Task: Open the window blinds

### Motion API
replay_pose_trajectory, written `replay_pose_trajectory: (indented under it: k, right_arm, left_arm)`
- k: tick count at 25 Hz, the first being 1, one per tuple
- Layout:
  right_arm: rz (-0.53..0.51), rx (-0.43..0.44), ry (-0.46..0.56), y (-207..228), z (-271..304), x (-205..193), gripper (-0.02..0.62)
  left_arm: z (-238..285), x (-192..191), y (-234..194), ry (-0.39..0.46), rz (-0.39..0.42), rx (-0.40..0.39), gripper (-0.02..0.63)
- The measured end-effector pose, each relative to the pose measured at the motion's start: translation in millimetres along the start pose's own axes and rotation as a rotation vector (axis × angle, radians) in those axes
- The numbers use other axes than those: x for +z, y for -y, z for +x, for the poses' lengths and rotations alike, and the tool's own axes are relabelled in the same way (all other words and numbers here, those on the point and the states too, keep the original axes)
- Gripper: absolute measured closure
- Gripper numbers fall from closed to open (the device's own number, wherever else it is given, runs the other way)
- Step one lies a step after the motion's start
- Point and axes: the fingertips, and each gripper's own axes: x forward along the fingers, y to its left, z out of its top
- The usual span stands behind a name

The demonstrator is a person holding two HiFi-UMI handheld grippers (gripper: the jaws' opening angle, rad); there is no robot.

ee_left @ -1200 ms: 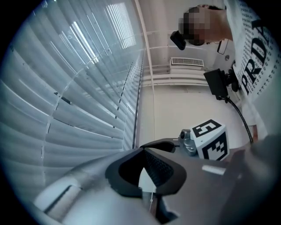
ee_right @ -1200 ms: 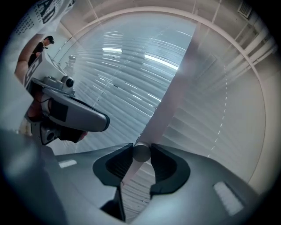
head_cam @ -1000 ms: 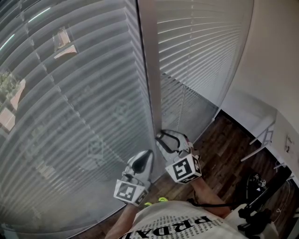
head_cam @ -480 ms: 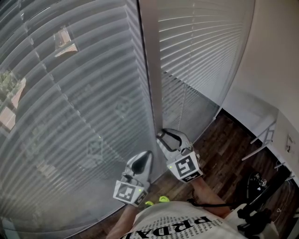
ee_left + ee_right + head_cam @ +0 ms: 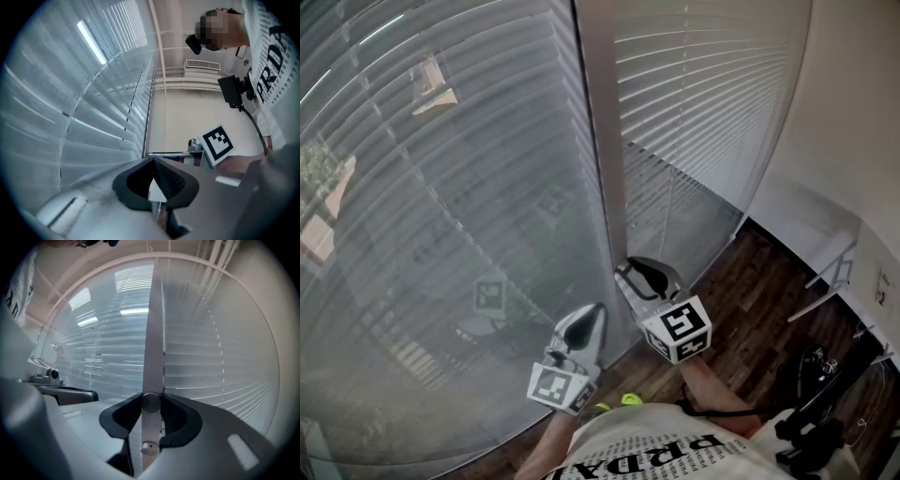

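Observation:
The left blind (image 5: 441, 234) covers the big pane; through its tilted slats I see buildings outside. The right blind (image 5: 694, 94) hangs beyond the grey window post (image 5: 602, 141). My right gripper (image 5: 630, 270) is at the foot of that post. In the right gripper view it (image 5: 151, 401) is shut on the pale vertical wand (image 5: 153, 333), which runs up between the jaws. My left gripper (image 5: 589, 314) points at the left blind just beside it. Its jaws (image 5: 153, 160) are together, with a small white scrap showing between the pads that I cannot identify.
Dark wood floor (image 5: 769, 291) lies to the right below the blinds. A white wall (image 5: 853, 112) closes the right side, with white furniture (image 5: 834, 267) against it. Black gear on a stand (image 5: 825, 403) sits at the lower right.
The right gripper has twisted on the wand, so its marker cube now faces another way. The left blind's slats have tilted and more of the outside shows through. The left gripper stayed put.

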Motion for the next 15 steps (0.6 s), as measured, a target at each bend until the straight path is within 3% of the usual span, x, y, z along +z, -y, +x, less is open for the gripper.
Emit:
replay_pose_trajectory:
  k: [8,15]
  right_arm:
    - [0.101,-0.011,0.017,2.5,0.7,-1.0,0.472]
    - [0.058,-0.001,0.000,1.5,0.2,-0.2,0.468]
  left_arm:
    - [0.4,-1.8,-1.3,-0.009,0.015,-0.008,0.614]
    - [-2.6,3.1,0.1,-0.005,0.021,-0.002,0.615]
